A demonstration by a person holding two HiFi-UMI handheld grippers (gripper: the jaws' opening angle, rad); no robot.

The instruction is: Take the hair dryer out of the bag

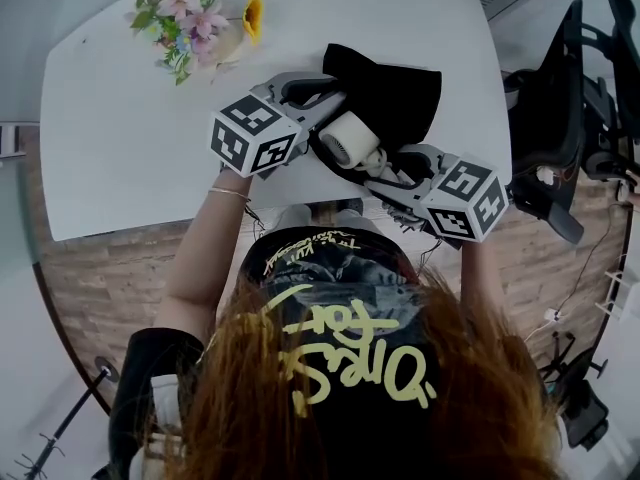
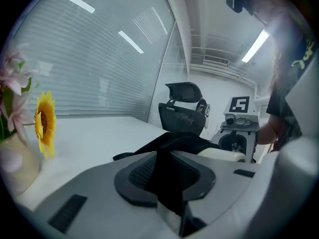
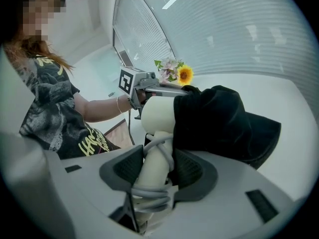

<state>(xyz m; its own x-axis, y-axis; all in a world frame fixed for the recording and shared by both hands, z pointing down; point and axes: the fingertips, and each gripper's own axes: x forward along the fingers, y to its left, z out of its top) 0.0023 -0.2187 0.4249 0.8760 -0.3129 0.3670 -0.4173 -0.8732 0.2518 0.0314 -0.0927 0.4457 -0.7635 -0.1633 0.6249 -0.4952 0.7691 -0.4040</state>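
Right gripper (image 3: pixel 149 176): pads closed on the cord-wrapped handle of the cream hair dryer (image 3: pixel 157 116); its head sits just ahead of the jaws, the far side covered by the mouth of the black bag (image 3: pixel 219 123). Left gripper (image 2: pixel 167 176): clamped on a fold of bag fabric, dryer just beyond its jaws to the right, bag lying on the desk (image 1: pixel 120 148). Judgement: extraction partly done; hold the left pinch fixed as an anchor and draw the dryer straight back along its handle, grip firm since the cord loops may slip.

Left tongs (image 2: pixel 167 176) and right tongs (image 3: pixel 157 171) are both clamped.
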